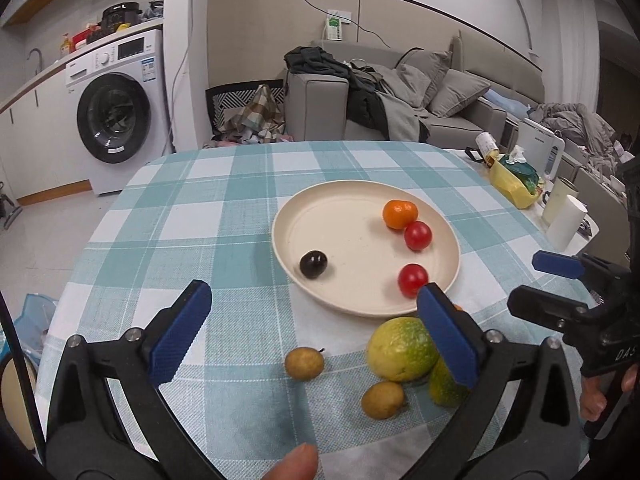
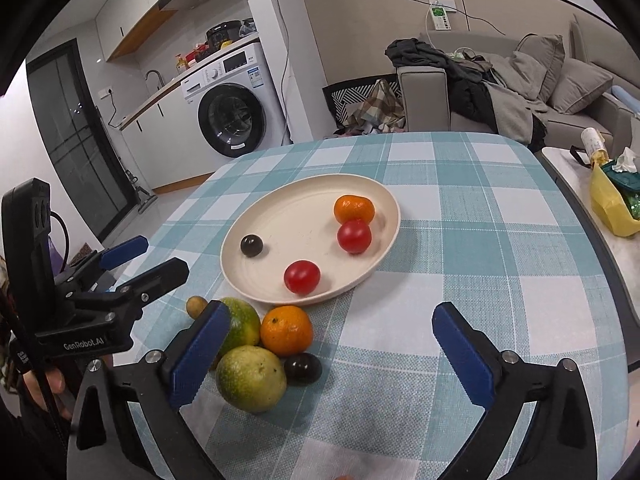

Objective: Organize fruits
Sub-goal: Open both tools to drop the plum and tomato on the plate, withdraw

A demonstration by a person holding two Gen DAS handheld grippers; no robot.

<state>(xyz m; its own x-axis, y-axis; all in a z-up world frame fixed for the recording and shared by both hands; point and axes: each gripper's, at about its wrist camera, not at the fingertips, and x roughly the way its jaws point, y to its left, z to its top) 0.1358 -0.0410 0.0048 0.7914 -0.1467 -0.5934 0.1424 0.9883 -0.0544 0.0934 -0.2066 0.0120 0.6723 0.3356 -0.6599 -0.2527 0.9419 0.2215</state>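
A cream plate [image 1: 352,216] [image 2: 292,216] on the checked tablecloth holds an orange mandarin [image 1: 400,214] [image 2: 354,209], two red tomatoes [image 1: 418,235] [image 1: 412,280] [image 2: 354,236] [image 2: 302,277] and a dark plum [image 1: 313,264] [image 2: 251,245]. In front of the plate lie two green-yellow fruits [image 2: 251,378] [image 2: 240,326] [image 1: 402,350], a second mandarin [image 2: 286,330], a dark plum [image 2: 303,367] and two small brown fruits [image 1: 304,363] [image 1: 383,399]. My left gripper [image 1: 314,336] is open and empty above them. My right gripper [image 2: 332,360] is open and empty beside the loose fruits.
A side table at the right holds a yellow bag [image 1: 512,184] [image 2: 612,204], a white cup [image 1: 566,222] and a kettle [image 1: 540,152]. A washing machine [image 1: 120,108] and a sofa [image 1: 420,92] stand beyond the table.
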